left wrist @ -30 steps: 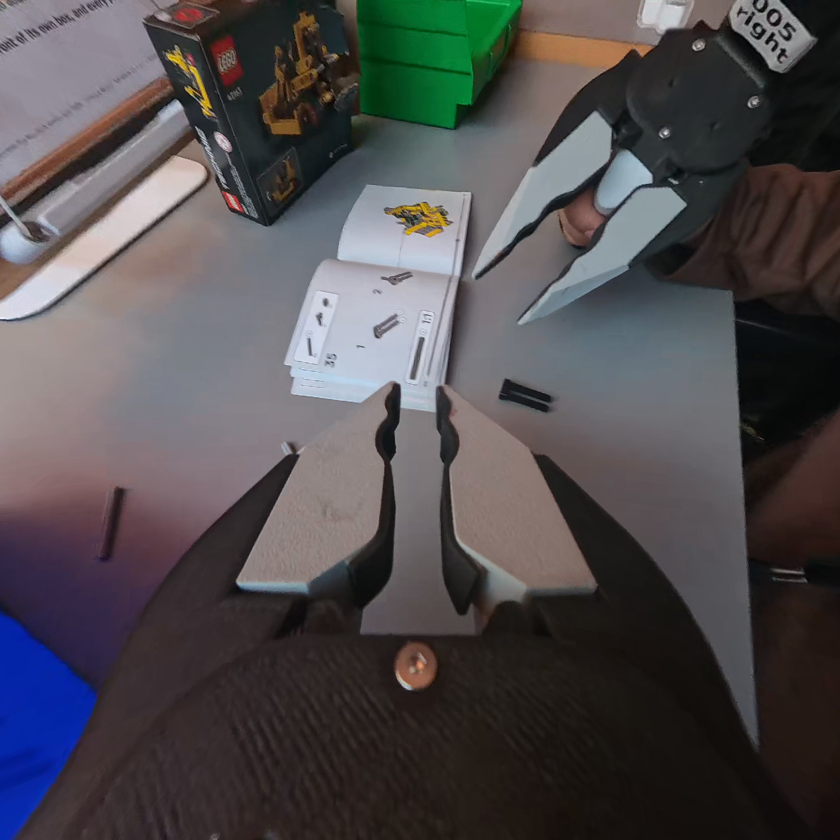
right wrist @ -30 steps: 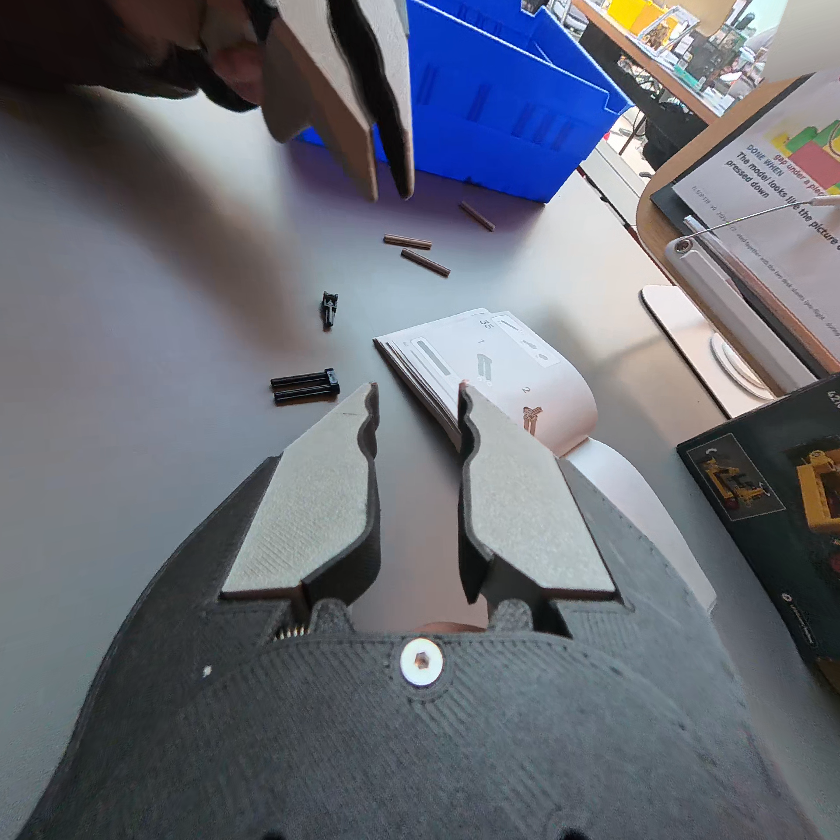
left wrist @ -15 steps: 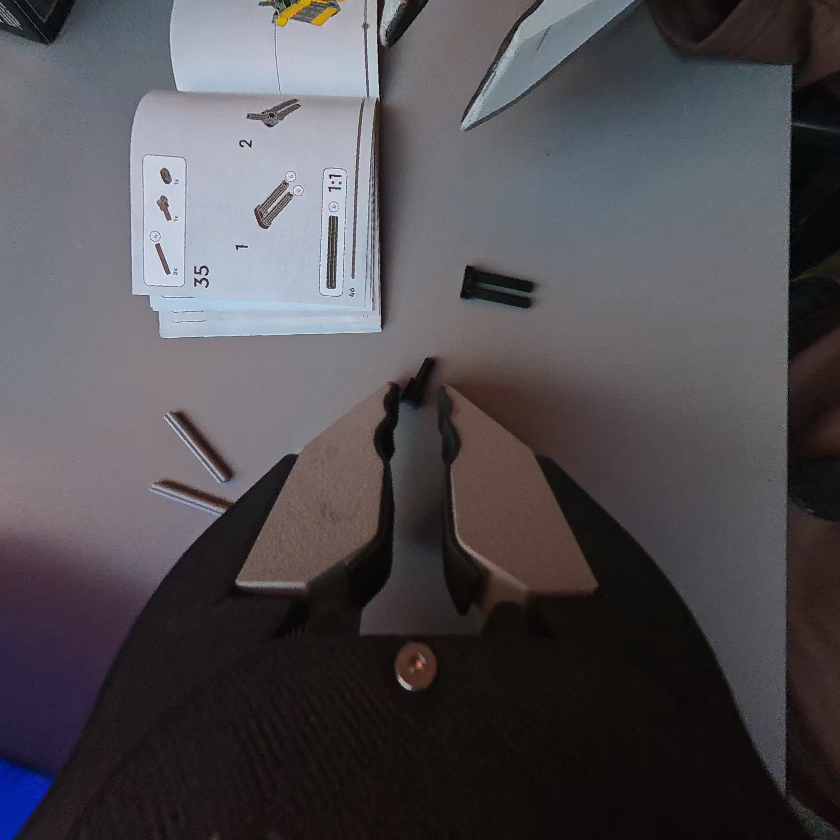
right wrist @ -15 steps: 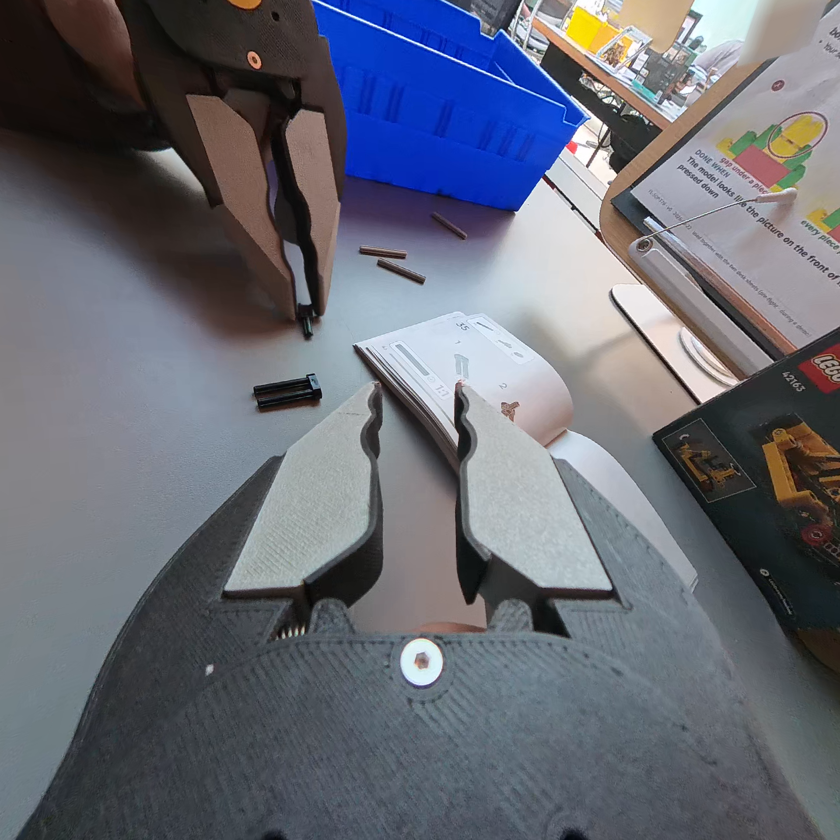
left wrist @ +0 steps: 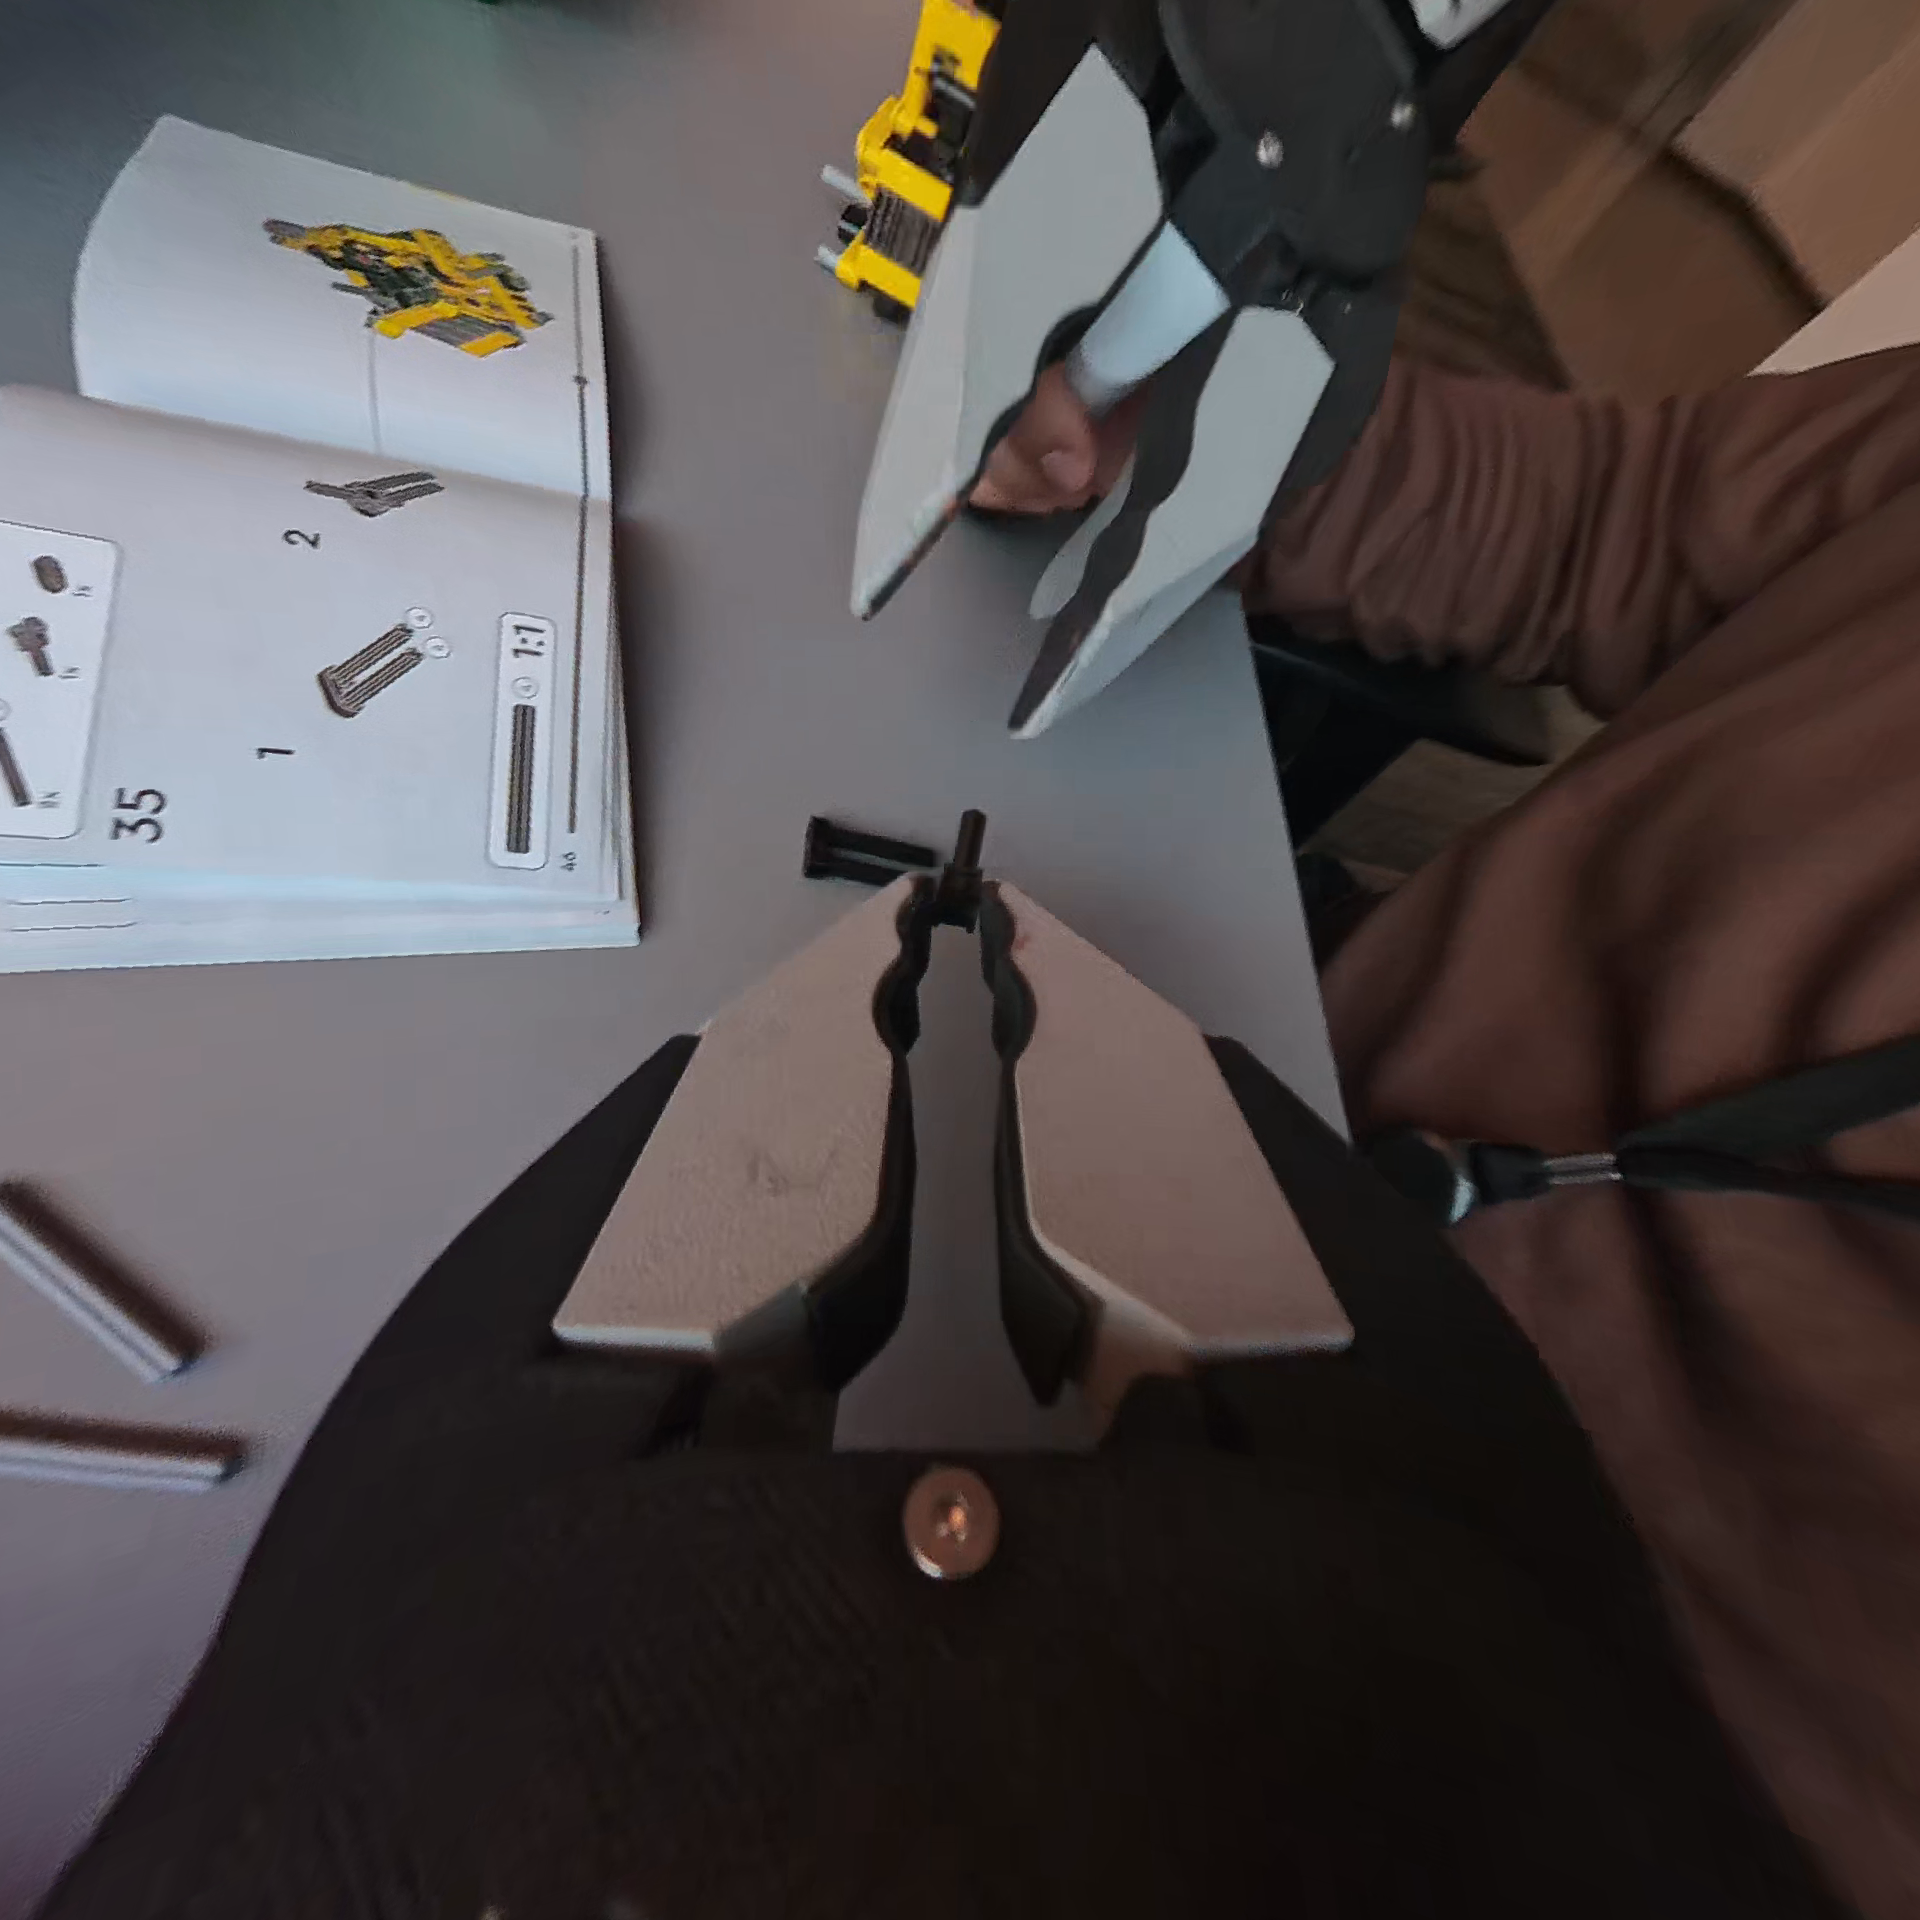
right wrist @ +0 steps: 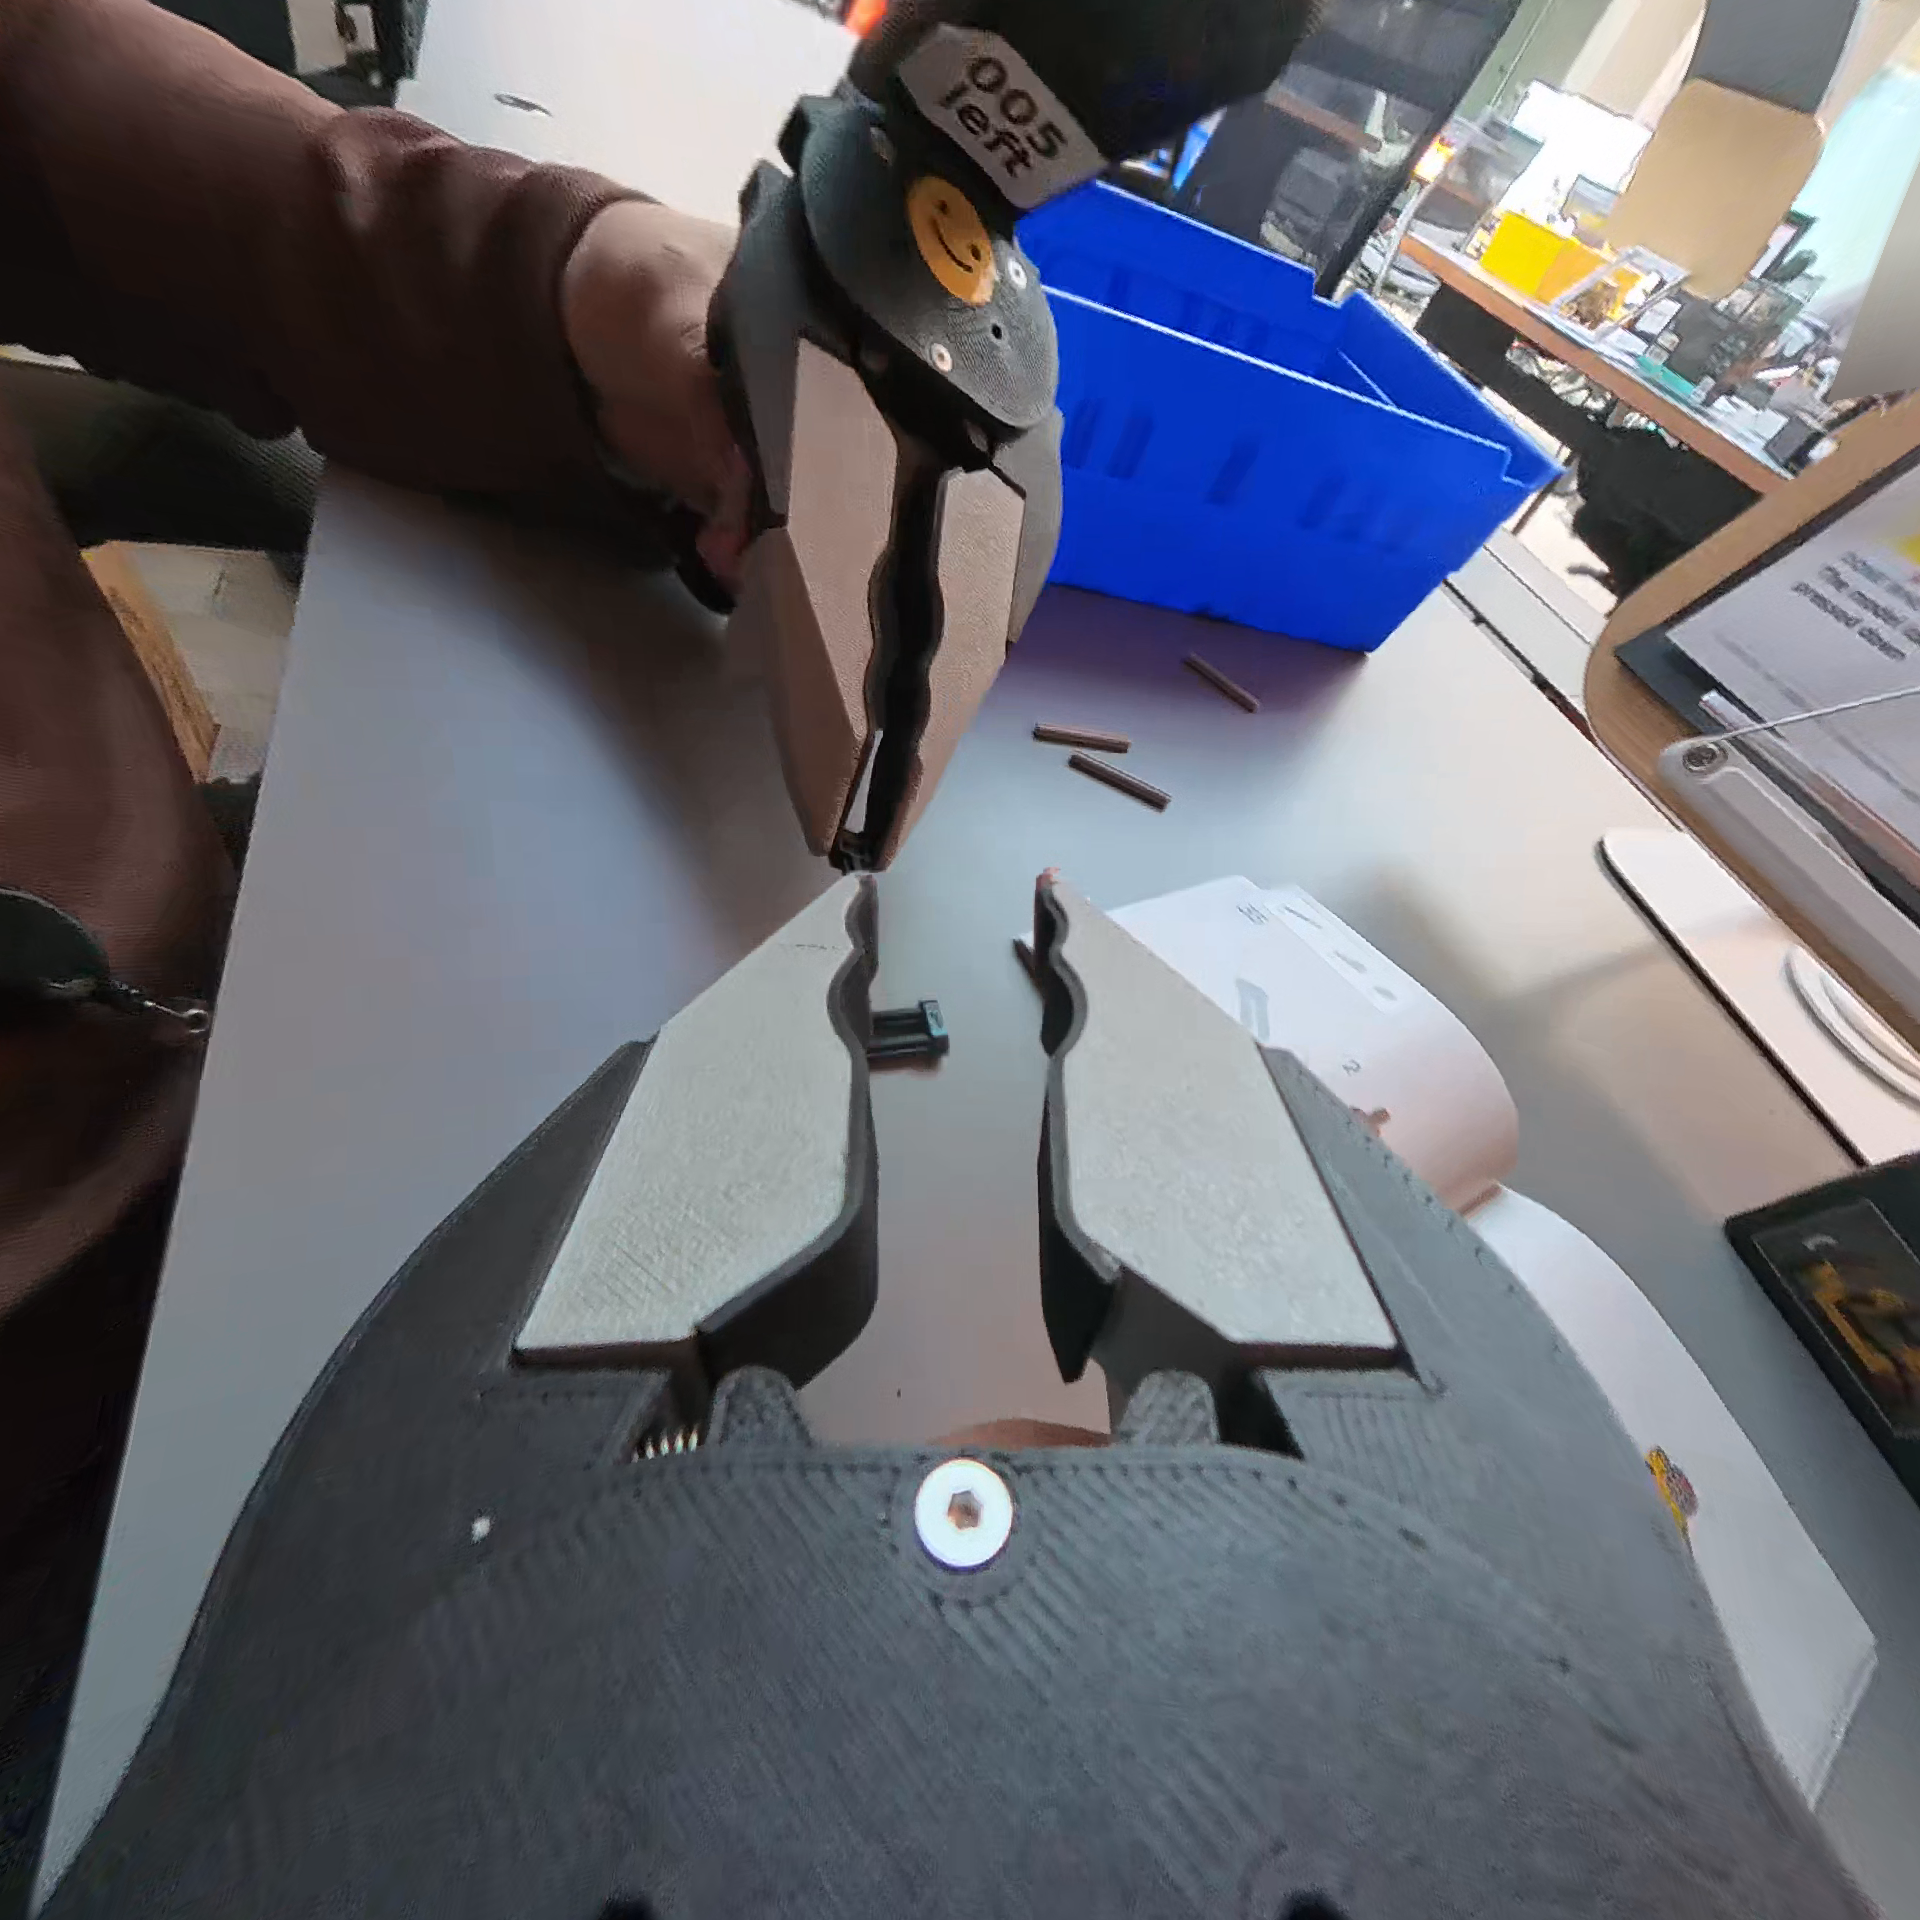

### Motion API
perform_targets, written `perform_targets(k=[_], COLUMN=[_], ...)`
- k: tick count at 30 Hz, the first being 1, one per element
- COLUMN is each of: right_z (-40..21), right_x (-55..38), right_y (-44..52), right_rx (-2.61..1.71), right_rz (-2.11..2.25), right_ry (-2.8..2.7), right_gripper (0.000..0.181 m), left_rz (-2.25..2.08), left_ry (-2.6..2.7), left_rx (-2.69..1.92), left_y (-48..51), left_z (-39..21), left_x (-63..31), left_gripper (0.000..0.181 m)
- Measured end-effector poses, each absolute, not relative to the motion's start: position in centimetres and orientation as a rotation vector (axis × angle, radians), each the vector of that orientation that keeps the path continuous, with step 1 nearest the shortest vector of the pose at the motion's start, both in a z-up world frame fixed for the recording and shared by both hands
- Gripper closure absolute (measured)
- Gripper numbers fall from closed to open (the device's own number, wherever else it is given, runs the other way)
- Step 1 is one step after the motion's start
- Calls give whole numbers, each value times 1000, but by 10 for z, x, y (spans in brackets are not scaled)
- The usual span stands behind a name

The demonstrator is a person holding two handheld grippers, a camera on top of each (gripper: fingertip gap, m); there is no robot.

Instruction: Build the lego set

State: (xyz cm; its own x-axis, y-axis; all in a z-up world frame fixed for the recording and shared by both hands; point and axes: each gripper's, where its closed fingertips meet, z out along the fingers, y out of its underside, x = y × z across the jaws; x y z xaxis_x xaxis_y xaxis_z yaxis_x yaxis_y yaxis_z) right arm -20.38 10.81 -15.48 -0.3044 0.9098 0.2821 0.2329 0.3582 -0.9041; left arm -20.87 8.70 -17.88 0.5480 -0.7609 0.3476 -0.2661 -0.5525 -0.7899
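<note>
Over by the near edge of the grey table [left wrist: 727, 125], the left gripper [left wrist: 954, 896] has its fingertips pinched on a tiny black pin [left wrist: 962, 871], a stubby peg poking out past the tips, lifted off the surface. Just beyond it lies a black forked piece [left wrist: 862, 850] with two parallel prongs. The right gripper [right wrist: 956, 896] hangs spread apart, empty. The instruction booklet [left wrist: 343, 665] lies open beside them, yellow model [left wrist: 906, 197] further back.

Matt grey table [left wrist: 1091, 790]; paper booklet [left wrist: 343, 665]; glossy blue plastic bin [right wrist: 1278, 457]; ridged, rough-printed black plastic gripper [right wrist: 956, 894] with a shiny metal screw [right wrist: 963, 1522].
</note>
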Motion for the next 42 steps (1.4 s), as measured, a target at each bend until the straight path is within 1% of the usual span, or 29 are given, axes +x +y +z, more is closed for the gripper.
perform_targets(k=[1, 6, 8, 11, 14, 16, 19, 25, 26, 27, 33, 35, 36, 37, 42], right_z=[-154, -151, -152, -152, -153, -152, -149, -154, -155, -156, -154, -152, -151, -150, -151], right_x=[-205, -208, -208, -208, -208, -208, -207, -206, -206, -206, -205, -206, -206, -206, -205], right_y=[105, 92, 90, 90, 91, 93, 91, 83, 83, 83, 83, 85, 85, 84, 83], right_rx=[-1001, -945, -939, -921, -930, -940, -929, -866, -866, -860, -838, -854, -854, -842, -816], right_rz=[987, 1010, 1013, 996, 996, 1004, 1029, 1003, 988, 976, 981, 988, 992, 995, 959], right_ry=[-1761, -1773, -1783, -1786, -1786, -1775, -1770, -1815, -1820, -1827, -1820, -1801, -1792, -1797, -1801], right_gripper=[155, 158, 170, 176, 172, 166, 165, 170, 174, 181, 181, 169, 171, 180, 180], left_rz=[-974, -1163, -1160, -1165, -1196, -1226, -1283, -1332, -1351, -1364, -1423, -1420, -1414, -1418, -1442], left_ry=[815, 755, 744, 729, 700, 677, 651, 631, 625, 620, 592, 582, 577, 572, 548], left_rx=[-2078, -2020, -2019, -2022, -2021, -2019, -2006, -1979, -1969, -1964, -1956, -1972, -1980, -1981, -1977], left_y=[85, 81, 82, 83, 84, 85, 84, 84, 83, 83, 82, 84, 84, 85, 85], left_z=[-176, -161, -161, -161, -159, -159, -156, -150, -148, -146, -145, -147, -149, -149, -148], left_x=[-206, -197, -198, -198, -199, -200, -199, -199, -199, -199, -198, -199, -200, -200, -200], left_gripper=[175, 175, 175, 175, 175, 175, 175, 176, 176, 175, 175, 176, 176, 176, 176])
